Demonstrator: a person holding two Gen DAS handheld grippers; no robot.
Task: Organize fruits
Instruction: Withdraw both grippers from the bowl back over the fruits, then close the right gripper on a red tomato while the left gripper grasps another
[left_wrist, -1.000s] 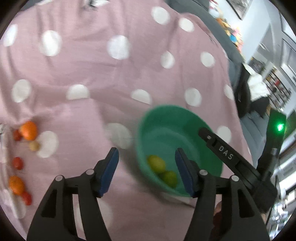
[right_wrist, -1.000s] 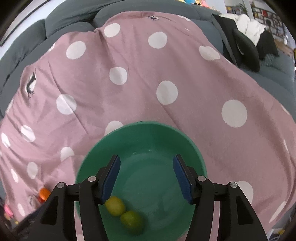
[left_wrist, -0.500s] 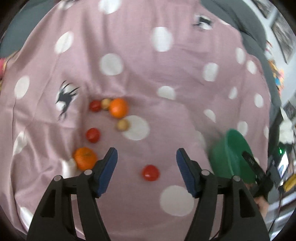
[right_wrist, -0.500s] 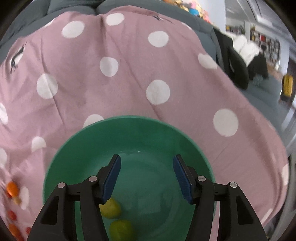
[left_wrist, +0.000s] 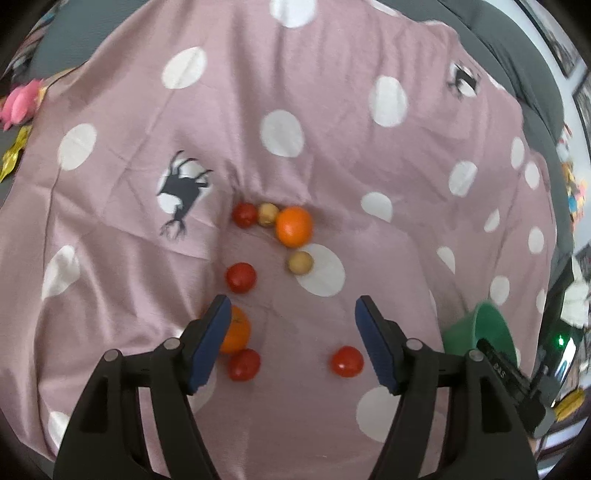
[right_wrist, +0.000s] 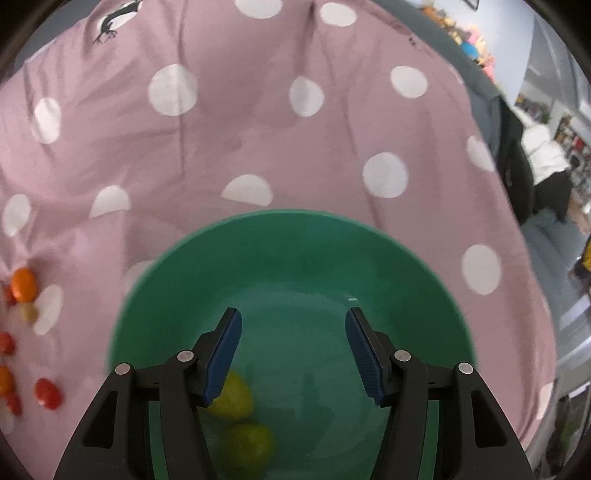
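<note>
In the left wrist view my left gripper (left_wrist: 293, 347) is open and empty above loose fruit on the pink polka-dot cloth (left_wrist: 332, 110): an orange (left_wrist: 294, 226), a second orange (left_wrist: 236, 332) beside the left finger, several red tomatoes such as one (left_wrist: 346, 361) near the right finger, and two small tan fruits (left_wrist: 300, 263). The green bowl (left_wrist: 491, 332) sits at the right. In the right wrist view my right gripper (right_wrist: 293, 354) is open and empty over the green bowl (right_wrist: 295, 251), which holds two yellow-green fruits (right_wrist: 236, 398).
A black deer print (left_wrist: 181, 192) marks the cloth left of the fruit. Pink and yellow objects (left_wrist: 14, 107) lie at the far left edge. Grey sofa cushions (left_wrist: 498, 44) border the cloth. A dark chair with white clothing (right_wrist: 539, 158) stands at the right.
My left gripper has swung left from the bowl to the loose fruit, and closer to it. My right gripper stayed over the bowl and turned slightly, still open.
</note>
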